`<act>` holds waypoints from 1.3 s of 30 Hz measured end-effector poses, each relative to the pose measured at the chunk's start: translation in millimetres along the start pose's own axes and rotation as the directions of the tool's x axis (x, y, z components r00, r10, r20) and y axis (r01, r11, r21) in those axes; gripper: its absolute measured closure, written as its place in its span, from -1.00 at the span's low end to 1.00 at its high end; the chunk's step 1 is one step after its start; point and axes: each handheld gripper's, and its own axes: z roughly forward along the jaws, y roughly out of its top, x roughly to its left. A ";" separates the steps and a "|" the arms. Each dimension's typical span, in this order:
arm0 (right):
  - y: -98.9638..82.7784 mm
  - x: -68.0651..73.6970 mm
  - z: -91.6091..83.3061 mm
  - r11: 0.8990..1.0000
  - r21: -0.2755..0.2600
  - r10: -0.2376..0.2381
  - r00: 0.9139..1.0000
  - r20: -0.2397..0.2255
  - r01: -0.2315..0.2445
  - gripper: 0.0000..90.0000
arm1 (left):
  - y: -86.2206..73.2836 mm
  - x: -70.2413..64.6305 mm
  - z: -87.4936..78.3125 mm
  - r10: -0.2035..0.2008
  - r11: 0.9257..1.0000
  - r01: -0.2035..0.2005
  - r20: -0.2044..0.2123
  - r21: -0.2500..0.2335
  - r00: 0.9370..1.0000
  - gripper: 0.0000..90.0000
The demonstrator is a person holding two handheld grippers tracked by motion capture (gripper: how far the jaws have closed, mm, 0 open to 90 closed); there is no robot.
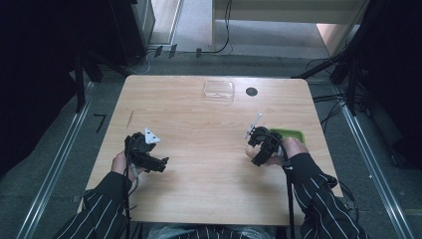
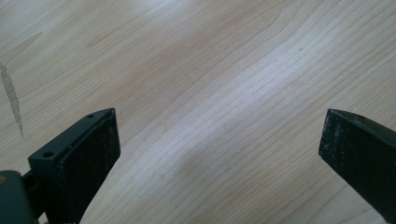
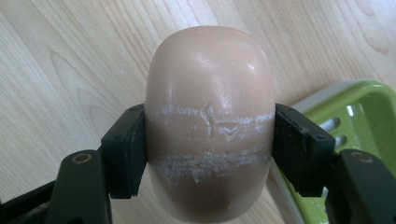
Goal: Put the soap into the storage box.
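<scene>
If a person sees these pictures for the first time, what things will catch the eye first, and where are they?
The eye goes first to the beige bar of soap, clamped between the jaws of the right gripper above the wooden table. Beside that gripper, near the table's right edge, sits a bright green soap dish. The left gripper is open over bare wood, and a clear plastic lid lies at the far edge.

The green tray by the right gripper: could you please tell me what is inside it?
In the right gripper view, the visible part of the green tray holds nothing, just slotted holes. The rest is covered by the gripper and the soap bar clamped in its jaws, so I cannot tell.
</scene>
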 end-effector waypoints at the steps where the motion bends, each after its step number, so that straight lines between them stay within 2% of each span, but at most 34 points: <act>1: -0.7 -0.9 -0.3 1.000 -0.006 0.004 1.000 0.002 -0.004 -0.25 | -0.1 0.0 0.0 -0.002 1.000 0.002 -0.001 0.000 1.000 -1.00; 17: -12.9 -17.2 -6.8 1.000 -0.006 0.009 1.000 0.026 -0.009 -0.25 | 0.0 0.0 0.1 -0.001 1.000 0.001 0.000 0.000 1.000 -1.00; 18: -13.6 -17.6 -7.1 1.000 -0.005 0.021 0.999 0.026 -0.021 -0.25 | 0.0 0.0 0.1 -0.001 1.000 0.001 0.000 0.000 1.000 -1.00; 26: -18.5 -25.5 -9.6 1.000 -0.012 0.029 0.999 0.042 -0.028 -0.25 | 0.0 0.0 0.2 -0.002 1.000 0.002 0.000 0.000 1.000 -1.00; 27: -19.1 -27.0 -9.8 1.000 -0.013 0.018 0.999 0.042 -0.018 -0.25 | 0.0 0.0 0.1 -0.001 1.000 0.001 0.000 0.000 1.000 -1.00; 39: -24.5 -36.9 -12.2 0.999 -0.015 0.045 0.997 0.060 -0.044 -0.25 | 0.0 -0.2 0.4 -0.001 1.000 0.001 0.003 -0.001 1.000 -1.00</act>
